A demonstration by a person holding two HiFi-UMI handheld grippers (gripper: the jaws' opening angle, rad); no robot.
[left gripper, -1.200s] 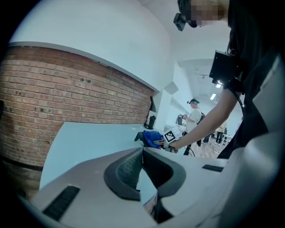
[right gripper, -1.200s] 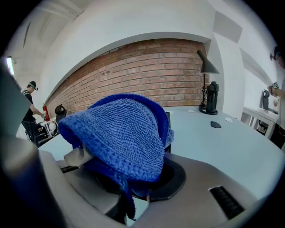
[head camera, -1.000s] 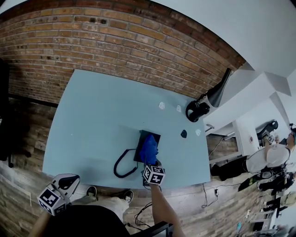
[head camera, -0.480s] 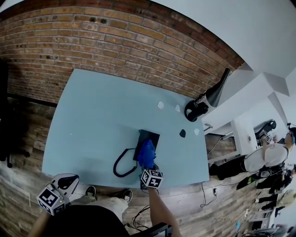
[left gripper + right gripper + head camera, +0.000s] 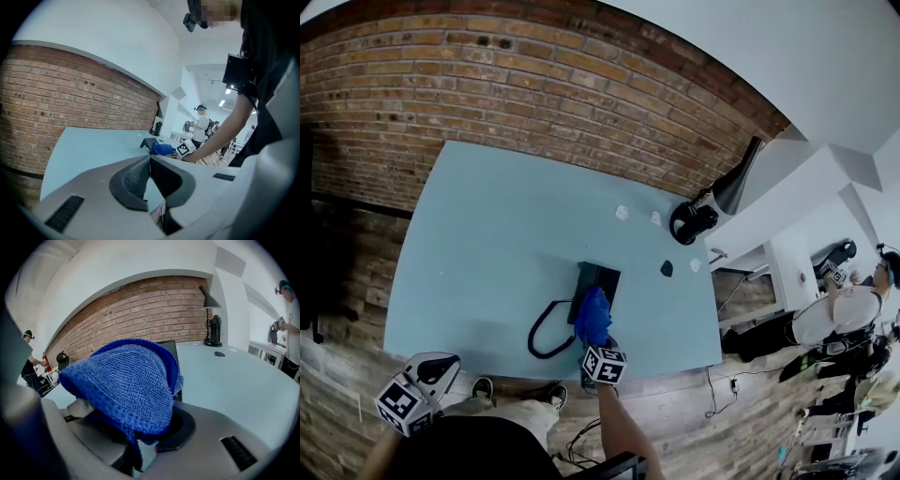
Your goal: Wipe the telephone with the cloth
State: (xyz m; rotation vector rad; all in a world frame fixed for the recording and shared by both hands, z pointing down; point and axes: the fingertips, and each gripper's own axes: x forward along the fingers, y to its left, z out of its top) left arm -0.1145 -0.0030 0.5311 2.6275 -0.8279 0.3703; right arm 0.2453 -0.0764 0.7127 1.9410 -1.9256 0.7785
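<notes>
Since a second ago your right gripper [image 5: 598, 341] has drawn the blue cloth [image 5: 593, 317] back toward the near edge of the table [image 5: 487, 234]. More of the black telephone [image 5: 602, 277] now shows bare at its far end. The cloth lies over the telephone's near part and hides it. In the right gripper view the jaws are clenched on the cloth, which bulges up over them and drapes down between them.

The telephone sits right of the table's middle, toward the near edge. Its black cord [image 5: 542, 336] loops out to the left on the tabletop.

Your left gripper [image 5: 149, 161] has not moved. It hangs off the table's near left corner, well apart from the telephone, with its jaw tips pressed together on nothing.

A black desk lamp [image 5: 712, 214] stands at the far right corner by the brick wall [image 5: 534, 84]. Two white scraps [image 5: 622, 213] lie near the far edge. A small dark object [image 5: 667, 269] rests right of the telephone with another white scrap [image 5: 695, 265] just beside it. A person [image 5: 839, 314] stands beyond the table's right end.
</notes>
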